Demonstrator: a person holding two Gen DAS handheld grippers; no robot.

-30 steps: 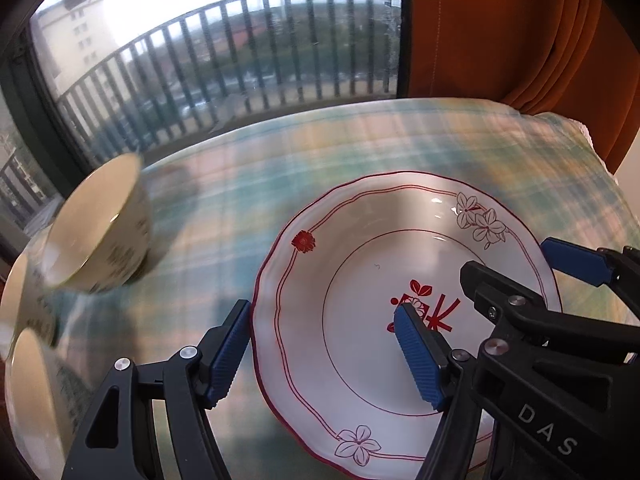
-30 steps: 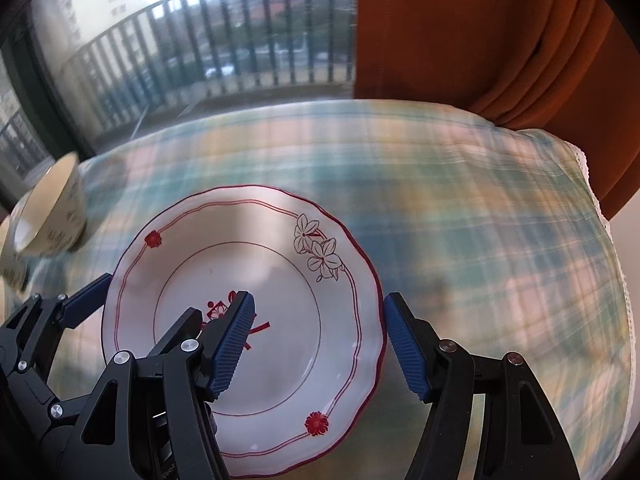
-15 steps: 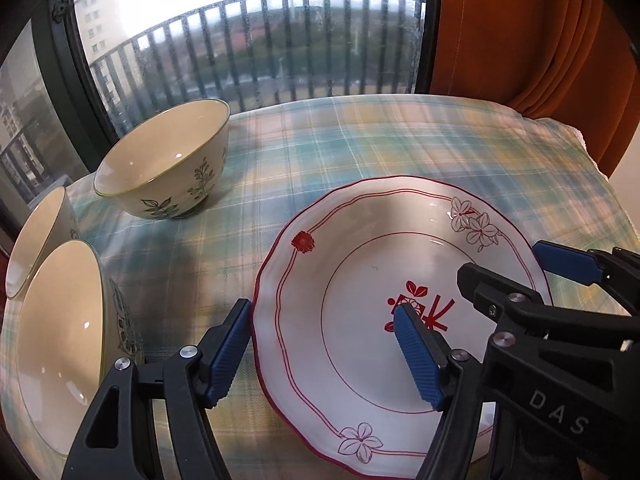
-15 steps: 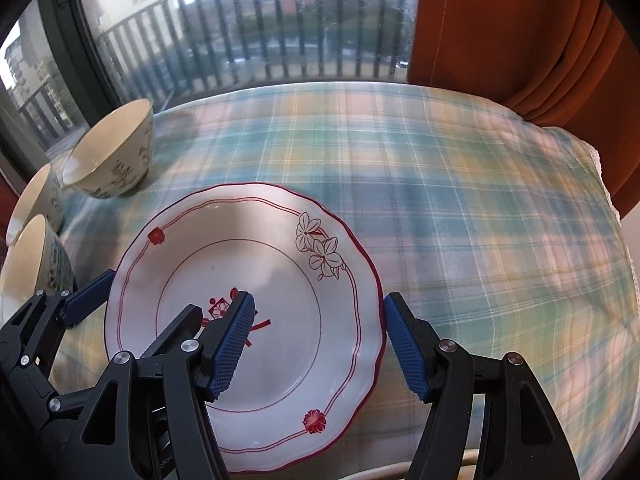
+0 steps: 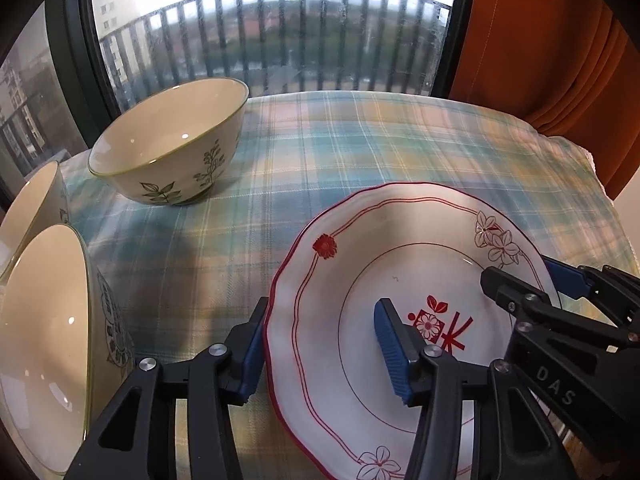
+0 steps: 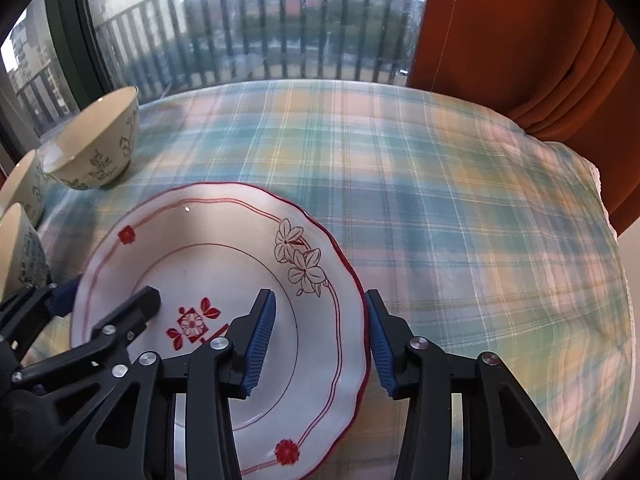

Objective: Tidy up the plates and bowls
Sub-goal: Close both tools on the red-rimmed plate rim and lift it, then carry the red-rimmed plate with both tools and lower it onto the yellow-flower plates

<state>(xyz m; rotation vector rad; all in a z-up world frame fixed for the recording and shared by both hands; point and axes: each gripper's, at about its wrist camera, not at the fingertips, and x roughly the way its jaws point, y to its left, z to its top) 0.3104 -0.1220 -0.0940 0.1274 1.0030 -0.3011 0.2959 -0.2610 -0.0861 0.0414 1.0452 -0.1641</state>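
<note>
A white plate with red trim and flower prints point(image 5: 360, 280) point(image 6: 224, 264) is held level above the plaid tablecloth. My left gripper point(image 5: 320, 344) spans its left rim, one finger under the rim and one over the plate's well. My right gripper point(image 6: 320, 344) spans its right rim the same way. Both hold the plate between wide-set fingers. Three cream bowls with green leaf prints stand to the left: one upright at the back point(image 5: 172, 148) point(image 6: 96, 144), two nearer ones point(image 5: 44, 344) point(image 5: 32, 208) at the left edge.
The table point(image 6: 460, 208) carries a teal and yellow plaid cloth. An orange curtain point(image 6: 520, 40) hangs at the back right. A window with balcony railing point(image 5: 260, 36) runs behind the table. The table's right edge point(image 6: 616, 240) drops off.
Both grippers and the plate have swung so the bowls come into fuller view on the left. The plate stays held between the two grippers in the same grip.
</note>
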